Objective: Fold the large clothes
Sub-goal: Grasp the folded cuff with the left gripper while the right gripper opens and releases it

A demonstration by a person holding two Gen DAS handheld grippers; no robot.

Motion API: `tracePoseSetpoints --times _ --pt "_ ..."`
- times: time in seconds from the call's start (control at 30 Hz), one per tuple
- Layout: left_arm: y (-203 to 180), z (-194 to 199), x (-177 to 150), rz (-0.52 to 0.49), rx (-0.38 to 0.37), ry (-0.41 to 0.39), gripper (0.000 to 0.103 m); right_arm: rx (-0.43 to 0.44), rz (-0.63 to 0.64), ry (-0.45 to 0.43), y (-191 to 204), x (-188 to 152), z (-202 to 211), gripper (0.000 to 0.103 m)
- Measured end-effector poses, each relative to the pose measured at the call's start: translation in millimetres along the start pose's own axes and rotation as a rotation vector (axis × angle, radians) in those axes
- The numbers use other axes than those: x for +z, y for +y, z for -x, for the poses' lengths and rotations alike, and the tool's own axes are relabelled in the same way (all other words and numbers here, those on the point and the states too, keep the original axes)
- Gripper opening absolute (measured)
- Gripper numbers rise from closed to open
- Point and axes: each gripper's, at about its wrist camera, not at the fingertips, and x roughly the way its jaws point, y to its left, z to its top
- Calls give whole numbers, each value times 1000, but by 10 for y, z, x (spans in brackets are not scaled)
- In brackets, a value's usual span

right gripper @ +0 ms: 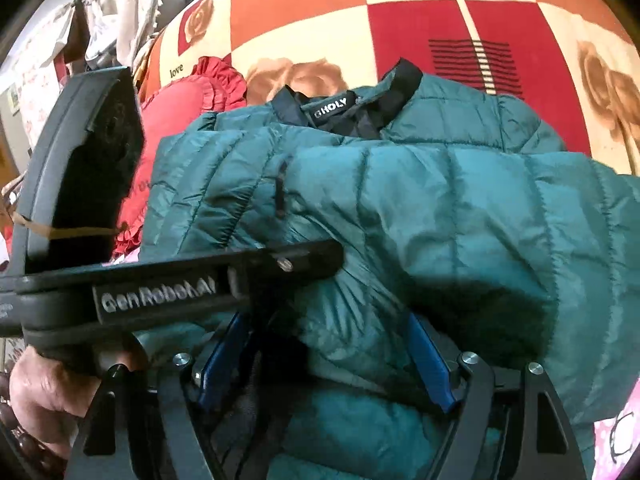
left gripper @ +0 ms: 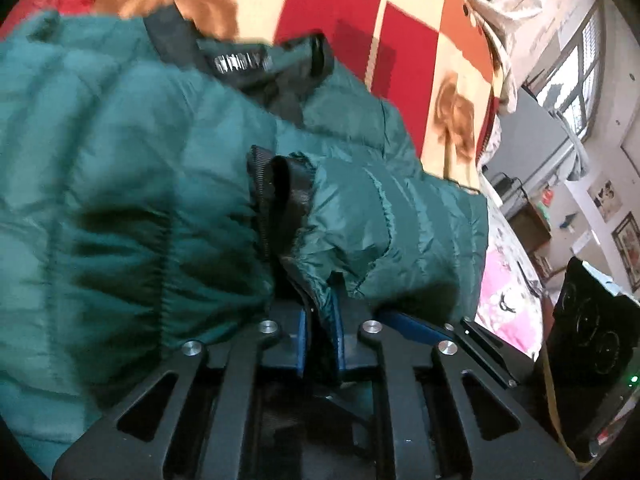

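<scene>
A patterned blanket (right gripper: pixel 420 20) in red, orange and cream squares with roses and the word "love" covered the bed under everything. On it lay the teal quilted jacket (right gripper: pixel 440 208), spread across the near and middle part, its black collar (right gripper: pixel 404 76) and label at the far edge. A red frilled cushion (right gripper: pixel 176 120) sat just beside the jacket on its left, partly under it. Your left gripper (left gripper: pixel 322 320) had its blue pads closed tight on a fold of the jacket's teal fabric, next to the black zipper edge (left gripper: pixel 262 208). Your right gripper (right gripper: pixel 320 352) stood with its jaws spread wide, a puffy bulge of the jacket between them; I could not tell whether the pads pressed on it. Your left hand (right gripper: pixel 44 404) gripped its tool's handle at the near left in the right wrist view.
</scene>
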Motion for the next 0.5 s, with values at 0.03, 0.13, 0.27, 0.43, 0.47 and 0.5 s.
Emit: tracePoseSetpoints --times 0.03,0.13,0.27,0.43,0.47,0.5 --pt "9 67 8 -7 10 -18 9 -5 1 -11 8 9 32 76" --pt "58 343 60 -30 68 -82 9 -18 4 -31 11 26 96 76" --pt "301 696 102 -3 163 -138 9 -23 -9 -37 -39 30 135 76" --pt "794 1249 117 108 284 -214 8 -33 -18 -37 -60 43 148 76" --pt "874 1332 106 121 303 -227 8 -38 -22 -38 -66 38 156 76" --pt "967 1401 85 144 326 -240 8 -37 -27 -37 -75 41 157 76"
